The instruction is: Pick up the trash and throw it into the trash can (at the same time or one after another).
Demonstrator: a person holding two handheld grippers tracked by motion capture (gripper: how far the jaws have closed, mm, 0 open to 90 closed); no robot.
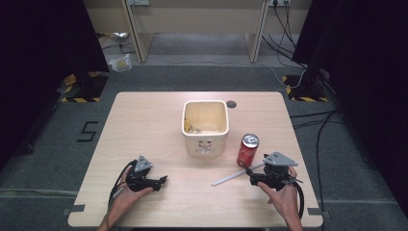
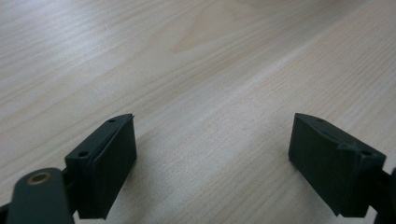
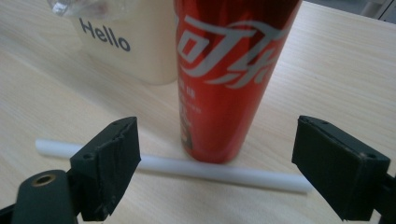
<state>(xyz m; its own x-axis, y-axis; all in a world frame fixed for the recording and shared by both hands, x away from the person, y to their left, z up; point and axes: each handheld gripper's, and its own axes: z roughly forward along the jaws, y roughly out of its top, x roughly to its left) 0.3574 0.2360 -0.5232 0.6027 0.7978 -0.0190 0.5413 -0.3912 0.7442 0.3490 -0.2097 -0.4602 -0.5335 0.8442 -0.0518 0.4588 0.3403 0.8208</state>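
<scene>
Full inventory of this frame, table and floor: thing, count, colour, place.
table: 1, light wood, centre.
bin: 1, cream, "Hello" on its side, mid-table, scraps inside.
can: 1, red, upright, right of bin.
tube: 1, white, lying flat in front of can.
crumpled wrappers: a few, clear and yellowish, floor beyond table.
cables: several, black, floor at right.
left gripper: 1, black, jaws open over bare table.
right gripper: 1, black, jaws open, facing can.

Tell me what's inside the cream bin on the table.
In the high view, the cream bin holds a few small scraps on its floor; they are too small to identify. Its near wall hides the front part of the floor.
</scene>
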